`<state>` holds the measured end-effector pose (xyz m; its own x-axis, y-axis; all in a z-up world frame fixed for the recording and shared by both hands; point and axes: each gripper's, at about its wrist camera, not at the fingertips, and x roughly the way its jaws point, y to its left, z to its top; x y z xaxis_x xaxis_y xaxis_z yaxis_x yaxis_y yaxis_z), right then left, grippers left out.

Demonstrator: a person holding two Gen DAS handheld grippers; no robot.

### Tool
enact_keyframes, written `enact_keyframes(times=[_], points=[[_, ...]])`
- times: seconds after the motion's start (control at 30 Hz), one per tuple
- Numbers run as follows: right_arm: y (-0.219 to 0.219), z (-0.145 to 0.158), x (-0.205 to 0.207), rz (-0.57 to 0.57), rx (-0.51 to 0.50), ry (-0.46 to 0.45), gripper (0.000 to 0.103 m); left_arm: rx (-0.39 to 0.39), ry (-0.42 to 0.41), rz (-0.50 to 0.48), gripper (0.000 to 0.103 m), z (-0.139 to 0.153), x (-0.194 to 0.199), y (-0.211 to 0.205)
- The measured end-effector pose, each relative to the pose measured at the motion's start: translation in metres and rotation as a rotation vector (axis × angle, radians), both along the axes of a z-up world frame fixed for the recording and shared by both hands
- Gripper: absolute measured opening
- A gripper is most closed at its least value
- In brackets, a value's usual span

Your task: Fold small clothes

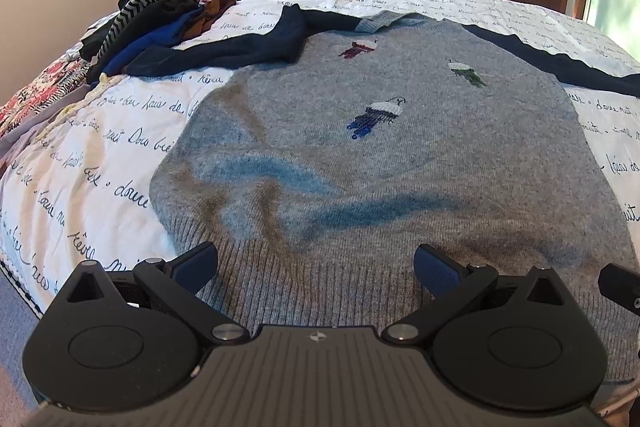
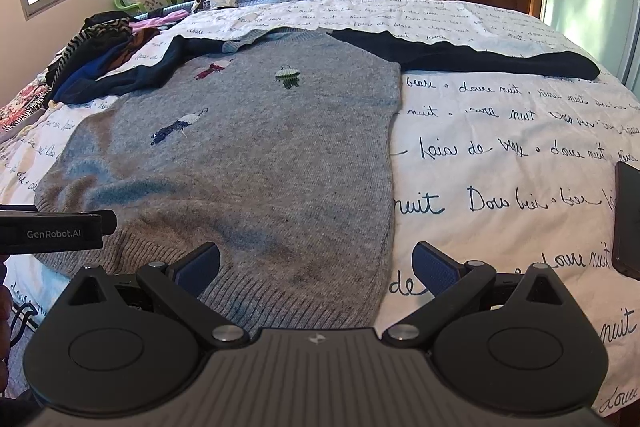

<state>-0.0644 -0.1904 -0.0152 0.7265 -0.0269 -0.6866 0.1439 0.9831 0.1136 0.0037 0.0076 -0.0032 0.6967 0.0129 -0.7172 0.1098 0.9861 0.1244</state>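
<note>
Both my grippers, left point(image 1: 316, 267) and right point(image 2: 316, 267), spread wide, holding nothing, over sweater point(image 1: 360, 155) hem at bed's point(image 2: 500, 155) near edge. Left body reads "GenRobot.AI"; sheet script "nuit".

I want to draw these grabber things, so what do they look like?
Both match. The left gripper and right gripper are matte black, with two round discs, silver rivets on angled link bars, a ribbed grey middle plate with a small emblem, and blue textured pads on the fingers. In the right wrist view, the left gripper's side reads GenRobot.AI in white letters.
</note>
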Motion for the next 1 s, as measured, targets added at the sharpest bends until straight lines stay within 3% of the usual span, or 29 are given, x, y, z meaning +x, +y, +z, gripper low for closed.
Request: enact_keyframes(times=[0.3,0.47,0.67,0.83,1.0], points=[[-0.013,0.004,0.015,0.035,0.046,-0.055,0.103,-0.006,-0.095,-0.036,0.103,0.013,0.019,-0.018],[-0.027,0.007,0.032,0.027,0.028,-0.086,0.103,0.020,-0.100,-0.060,0.103,0.016,0.037,-0.030],[-0.056,0.006,0.059,0.024,0.077,-0.081,0.103,-0.025,-0.095,-0.085,0.103,0.015,0.060,-0.037],[-0.092,0.005,0.093,-0.061,0.008,-0.043,0.103,-0.040,-0.117,-0.103,0.103,0.014,0.081,-0.054],[-0.158,0.009,0.152,-0.245,-0.173,-0.030,0.103,-0.067,-0.080,-0.118,0.103,0.003,0.105,-0.076]])
